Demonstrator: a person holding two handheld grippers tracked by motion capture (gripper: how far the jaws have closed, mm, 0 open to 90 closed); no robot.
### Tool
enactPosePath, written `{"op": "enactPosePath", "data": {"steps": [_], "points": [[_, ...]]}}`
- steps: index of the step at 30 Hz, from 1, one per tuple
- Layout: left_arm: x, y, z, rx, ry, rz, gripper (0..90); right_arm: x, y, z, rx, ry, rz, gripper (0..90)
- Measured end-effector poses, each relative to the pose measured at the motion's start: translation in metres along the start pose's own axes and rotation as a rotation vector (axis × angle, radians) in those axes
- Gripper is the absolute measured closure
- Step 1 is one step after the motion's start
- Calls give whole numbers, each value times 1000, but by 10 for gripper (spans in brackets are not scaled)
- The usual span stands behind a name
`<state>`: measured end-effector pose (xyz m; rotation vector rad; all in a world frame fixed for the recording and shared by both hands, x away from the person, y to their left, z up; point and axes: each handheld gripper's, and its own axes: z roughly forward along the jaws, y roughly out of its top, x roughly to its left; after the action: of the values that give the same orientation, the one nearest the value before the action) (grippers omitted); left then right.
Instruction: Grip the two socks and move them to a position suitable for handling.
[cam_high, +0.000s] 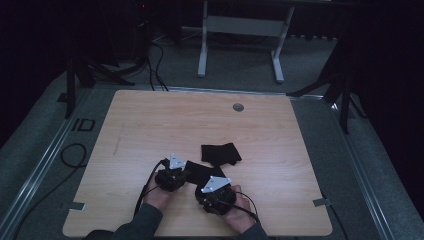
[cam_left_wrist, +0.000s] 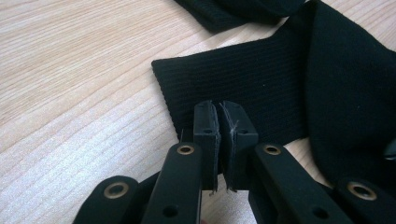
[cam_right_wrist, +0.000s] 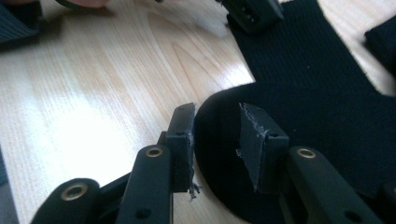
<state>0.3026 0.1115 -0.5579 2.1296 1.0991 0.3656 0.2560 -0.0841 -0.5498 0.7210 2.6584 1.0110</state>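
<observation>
A black sock (cam_high: 202, 172) lies flat on the wooden table (cam_high: 150, 130), between my two grippers. My left gripper (cam_left_wrist: 219, 109) is shut, its tips pinched on the ribbed cuff edge of the sock (cam_left_wrist: 261, 79). My right gripper (cam_right_wrist: 217, 119) is open and low over the table. Its jaws straddle the rounded end of the same sock (cam_right_wrist: 317, 102) without closing on it. In the high view the left gripper (cam_high: 182, 176) and right gripper (cam_high: 207, 192) sit close together near the table's front. The left gripper (cam_right_wrist: 252, 14) also shows in the right gripper view, at the sock's far end.
A second black sock (cam_high: 220, 154) lies just behind the first, seen as well in the left gripper view (cam_left_wrist: 233, 9). A round grommet (cam_high: 238, 107) sits near the table's far edge. A white desk frame (cam_high: 240, 30) stands on the floor beyond.
</observation>
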Motion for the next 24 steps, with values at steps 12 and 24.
{"op": "enactPosePath", "data": {"steps": [12,24], "points": [[0,0,0,-4,0,5,851,3,0,7,24,-37,1,782],[0,0,0,-1,-7,18,849,-12,0,-6,-25,32,153,862]]}}
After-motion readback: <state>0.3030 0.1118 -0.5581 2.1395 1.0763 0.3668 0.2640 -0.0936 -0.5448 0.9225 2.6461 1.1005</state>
